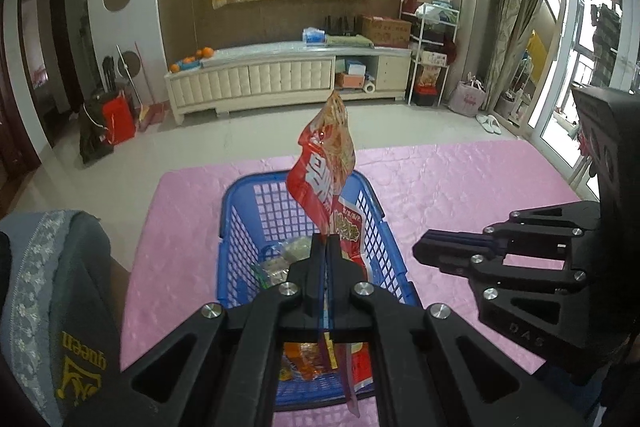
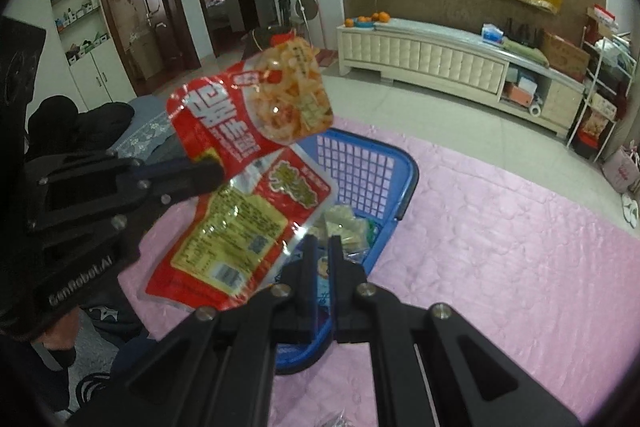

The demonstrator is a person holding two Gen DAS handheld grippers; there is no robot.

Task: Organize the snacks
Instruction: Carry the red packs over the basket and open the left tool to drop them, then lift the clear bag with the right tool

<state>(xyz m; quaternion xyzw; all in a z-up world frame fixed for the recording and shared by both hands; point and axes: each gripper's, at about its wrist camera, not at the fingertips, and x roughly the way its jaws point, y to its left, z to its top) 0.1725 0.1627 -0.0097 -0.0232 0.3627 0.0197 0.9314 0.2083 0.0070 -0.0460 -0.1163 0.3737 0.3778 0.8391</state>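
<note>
Above pink mat (image 1: 460, 187), left gripper (image 1: 325, 241) jaws pinch snack packet (image 1: 326, 163).

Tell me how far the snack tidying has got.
Done: the blue basket on the pink mat already holds a large red packet and some pale wrapped snacks. In hand: the left tongs are shut on a red snack packet, held above the basket. The right tongs are shut and empty. Left: dropping that packet in; no other loose snacks can be made out.

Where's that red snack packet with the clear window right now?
The red snack packet is in the air, pinched by the left gripper above the blue basket on the pink mat; the right gripper hangs beside the basket.
</note>
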